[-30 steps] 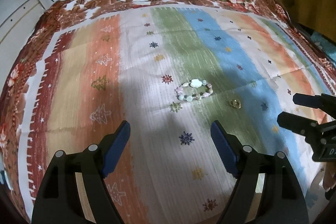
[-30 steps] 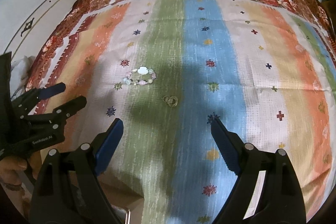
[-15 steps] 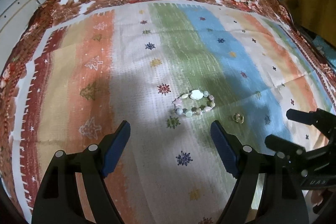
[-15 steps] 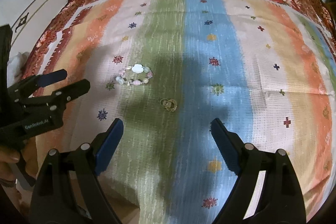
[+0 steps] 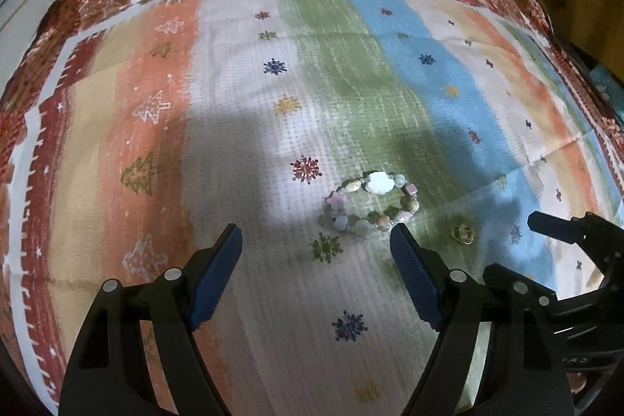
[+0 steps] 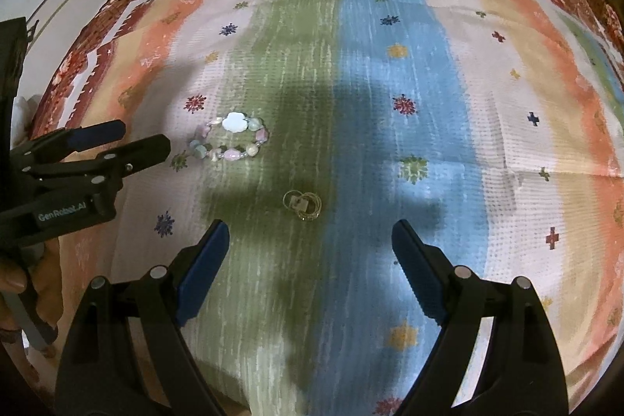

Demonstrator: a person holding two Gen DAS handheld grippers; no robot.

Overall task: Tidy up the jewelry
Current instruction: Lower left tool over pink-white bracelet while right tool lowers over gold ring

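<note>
Two pieces lie on my striped cloth (image 6: 390, 104) — a beaded bracelet (image 5: 372, 201) just ahead of my left gripper (image 5: 316, 275), small gold rings (image 6: 302, 204) just ahead of my right gripper (image 6: 310, 269). Both jaws are spread wide, holding nothing — neither touches the jewelry.

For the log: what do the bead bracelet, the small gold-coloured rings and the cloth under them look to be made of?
Bracelet: pastel beads, glossy, with a white flower-shaped piece; stone, glass or plastic, cannot tell which.
Rings: thin yellow loops with a metallic glint, probably gold-toned metal; they overlap, and the count is unclear.
Cloth: matte woven fabric with a waffle-like texture, creases, printed stripes and a floral border.
</note>
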